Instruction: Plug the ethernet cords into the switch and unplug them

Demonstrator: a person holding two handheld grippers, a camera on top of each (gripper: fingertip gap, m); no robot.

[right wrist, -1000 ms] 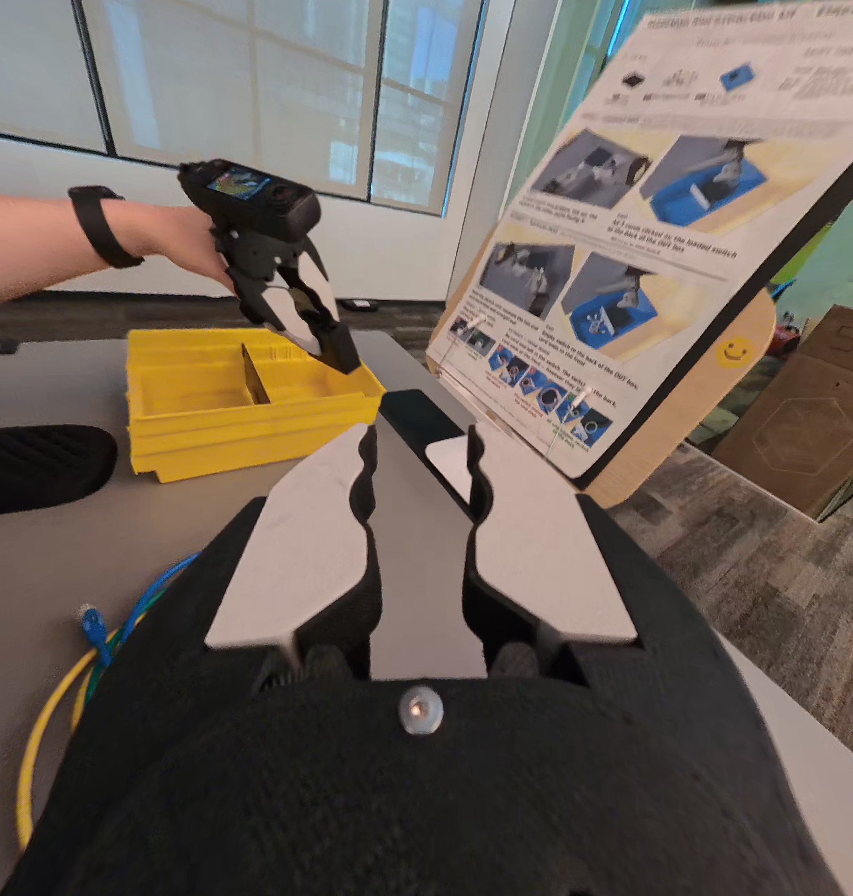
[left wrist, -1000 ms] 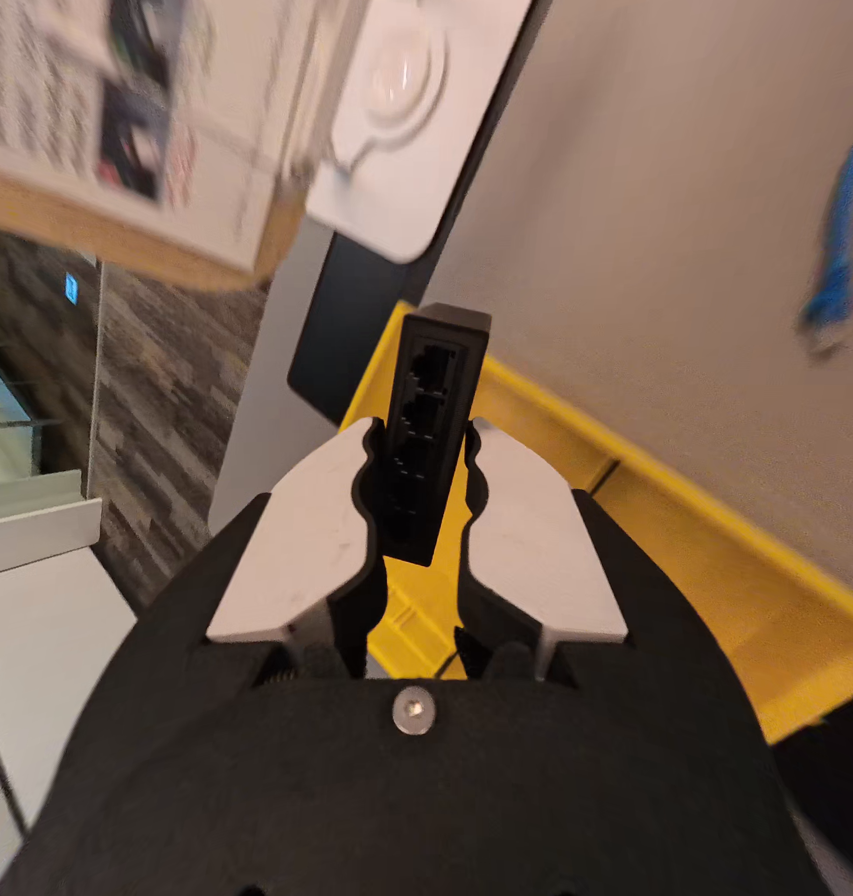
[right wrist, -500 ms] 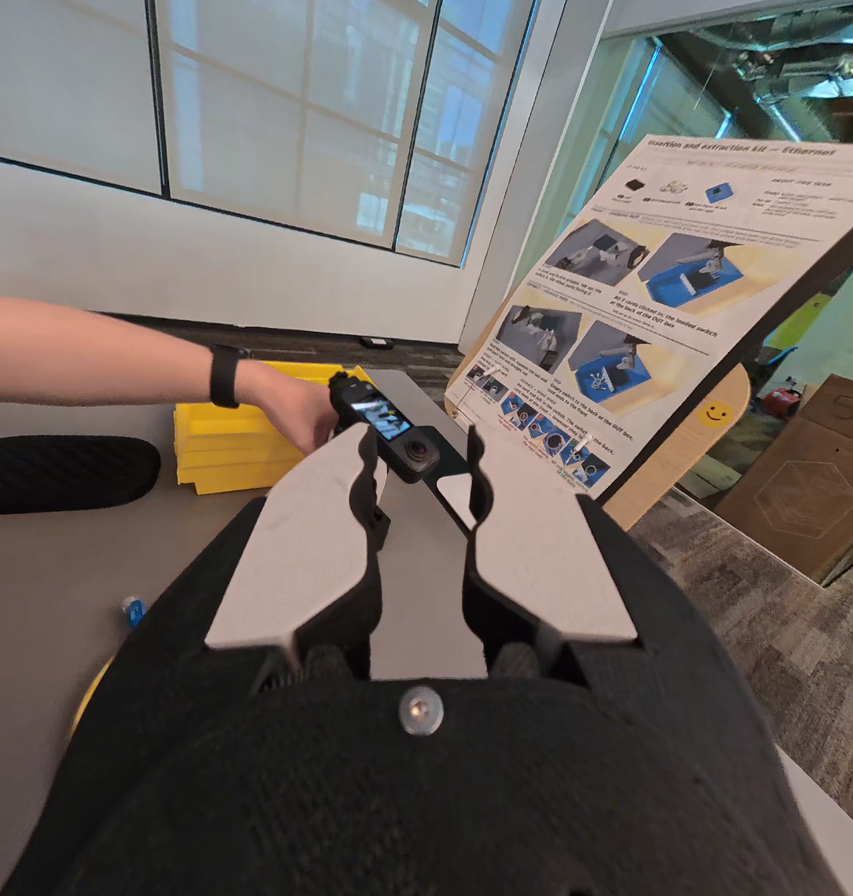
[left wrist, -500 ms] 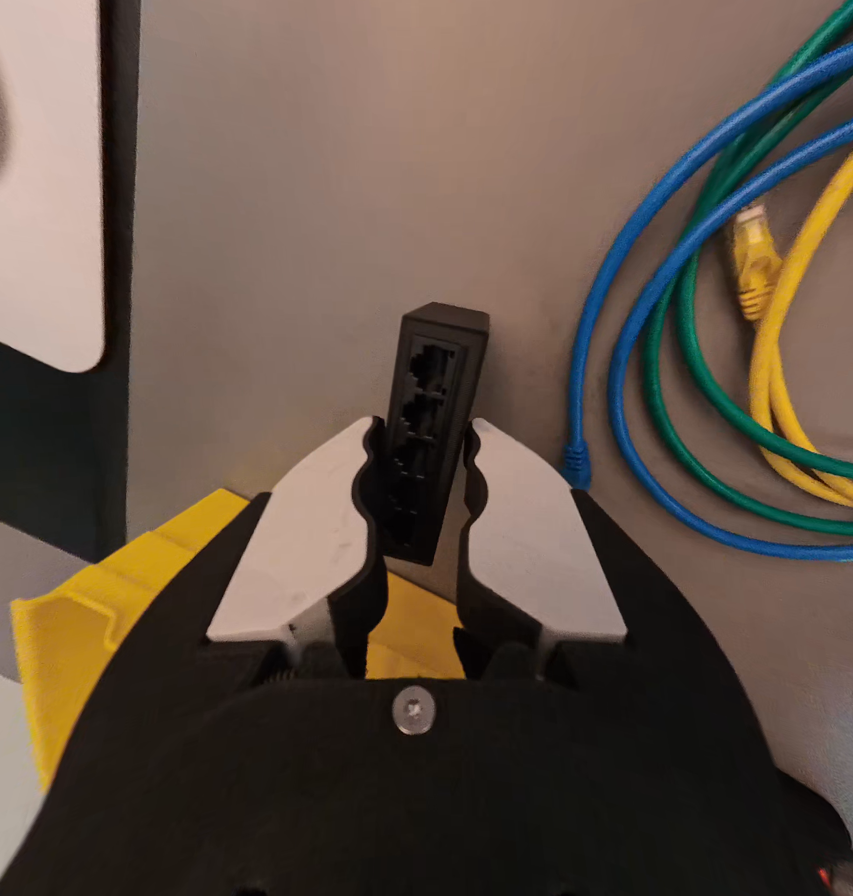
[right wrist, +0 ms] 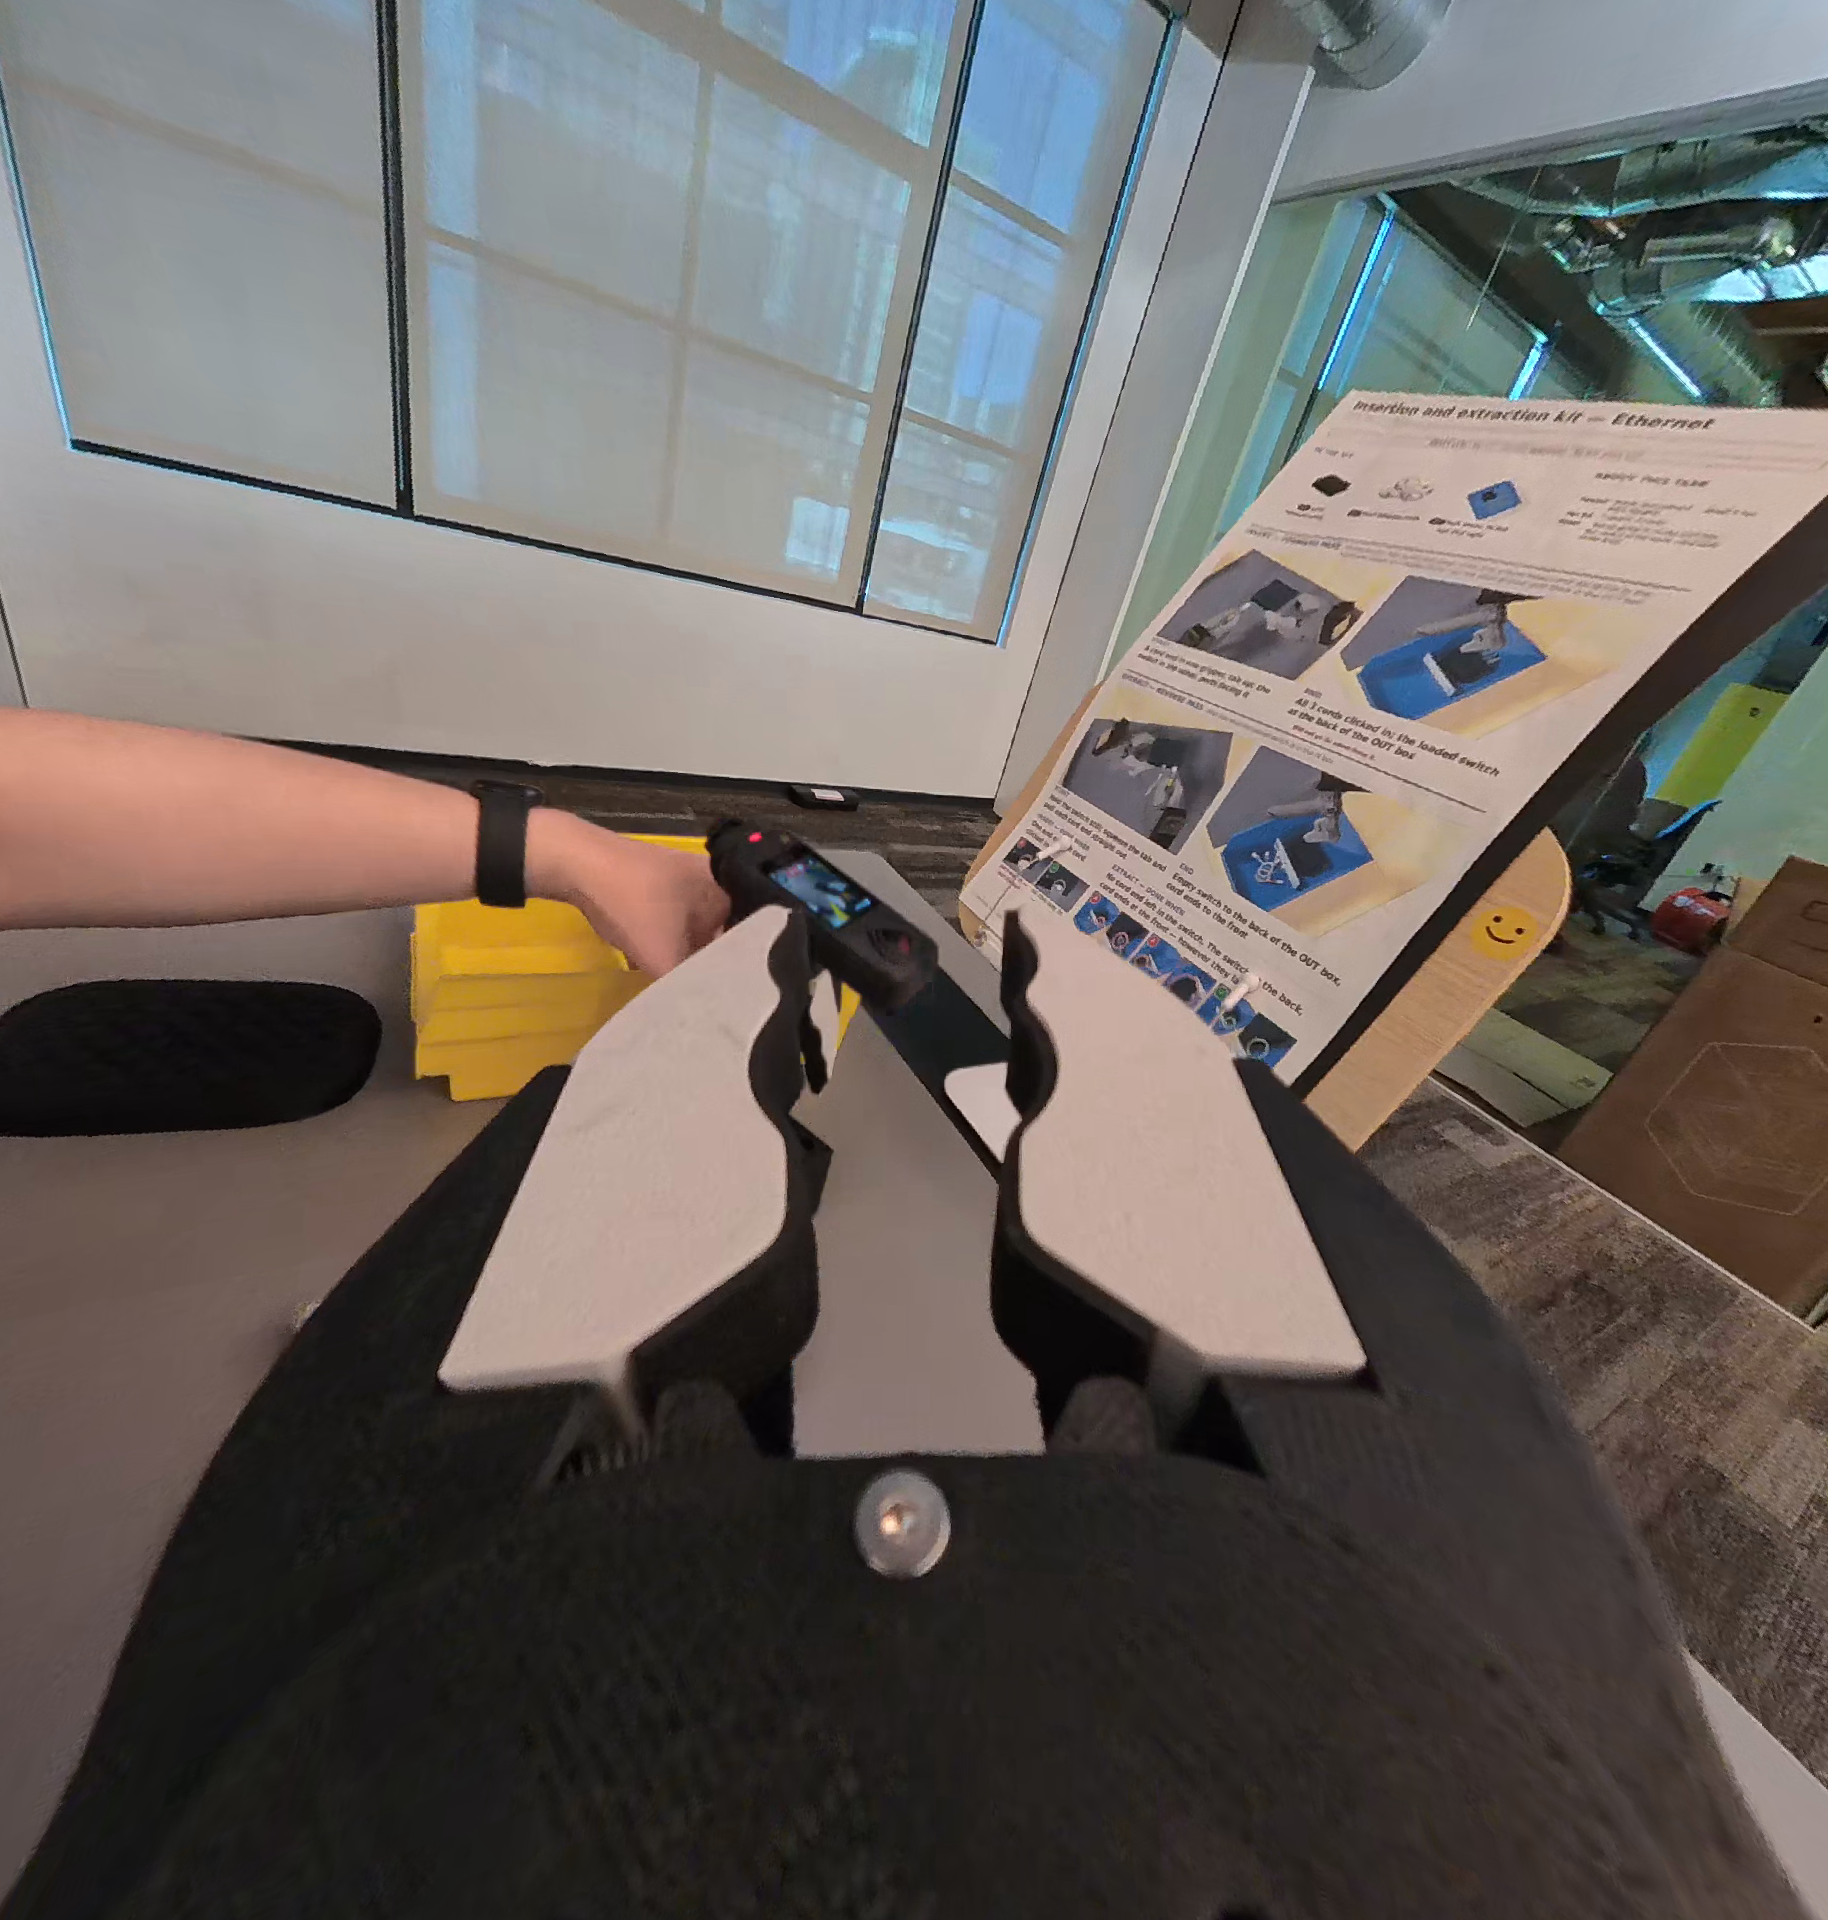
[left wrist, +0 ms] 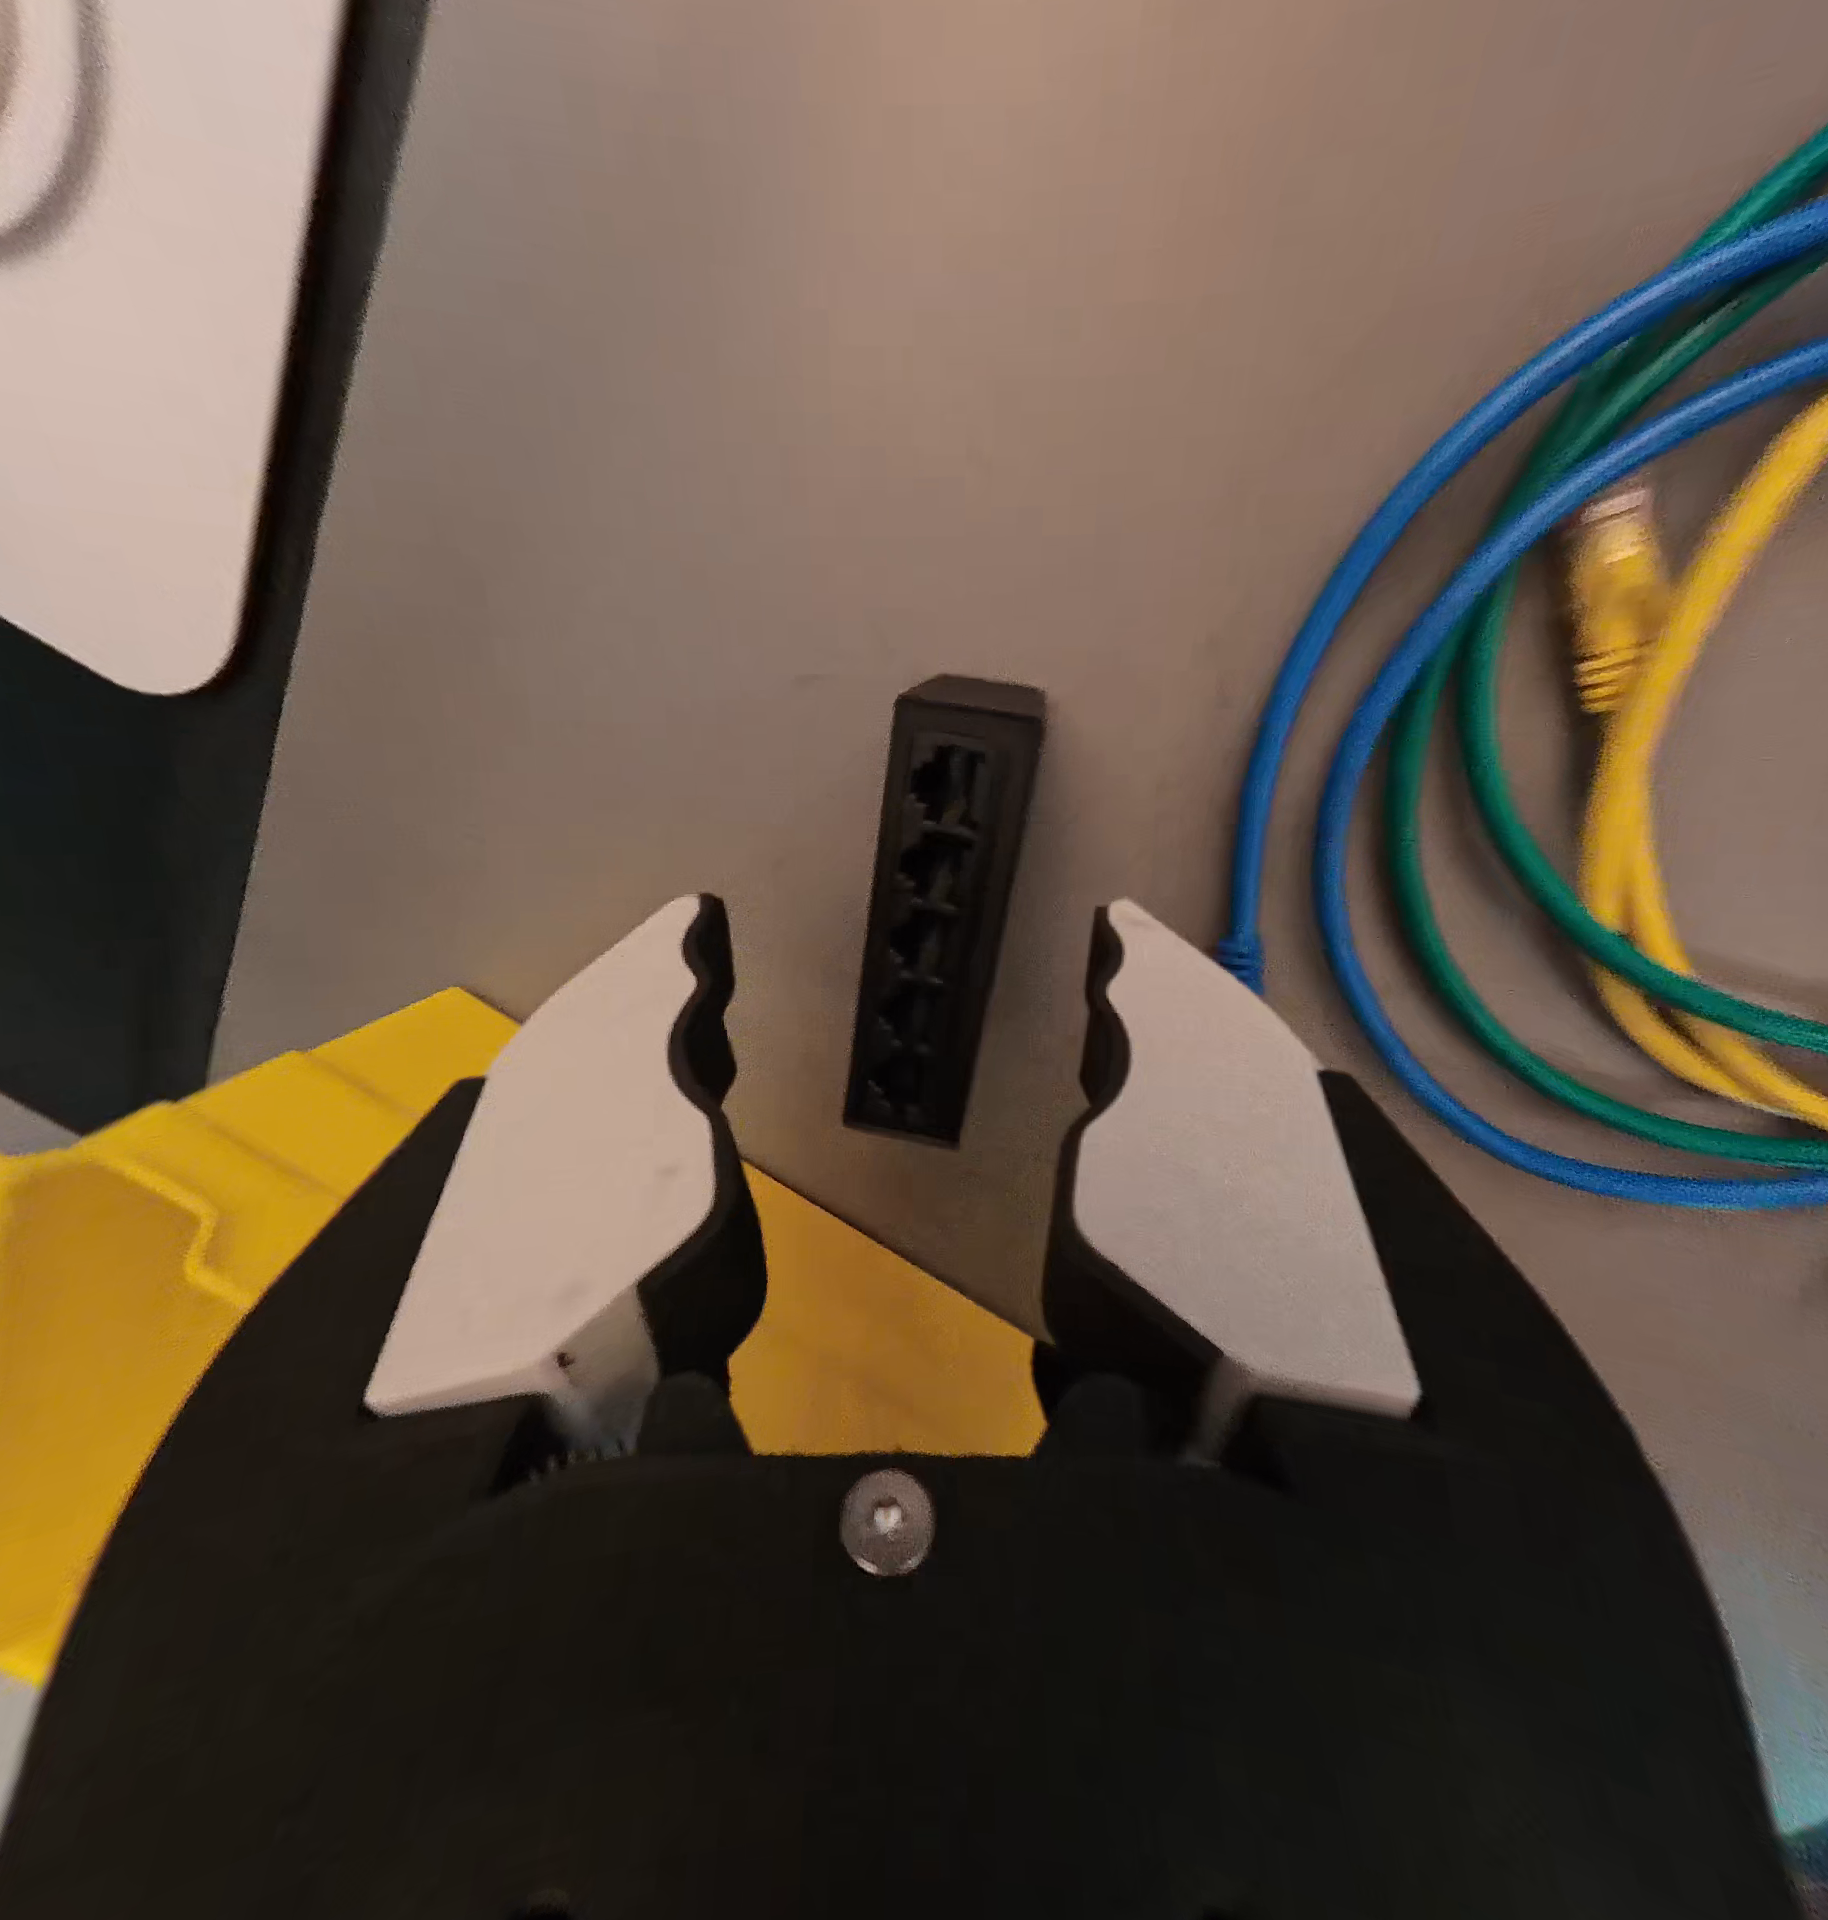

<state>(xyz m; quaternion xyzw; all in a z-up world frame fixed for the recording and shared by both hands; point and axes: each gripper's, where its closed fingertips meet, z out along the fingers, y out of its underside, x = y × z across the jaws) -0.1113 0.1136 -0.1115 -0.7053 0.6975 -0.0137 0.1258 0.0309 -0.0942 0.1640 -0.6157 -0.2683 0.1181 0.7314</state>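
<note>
I am spreading my left gripper [left wrist: 910,971] off the switch [left wrist: 946,914] — half a second ago pinched, now standing free on the grey table [left wrist: 785,416] beside the coiled cords [left wrist: 1512,790] — while my right gripper [right wrist: 902,1023], parted and empty, is waiting to fetch a plug.

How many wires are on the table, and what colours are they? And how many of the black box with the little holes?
Blue cord: 1
Green cord: 1
Yellow cord: 1
Black switch: 1
Total: 4 things, 3 of them wires. None is plugged in, and the open left tool is not holding the switch.
</note>
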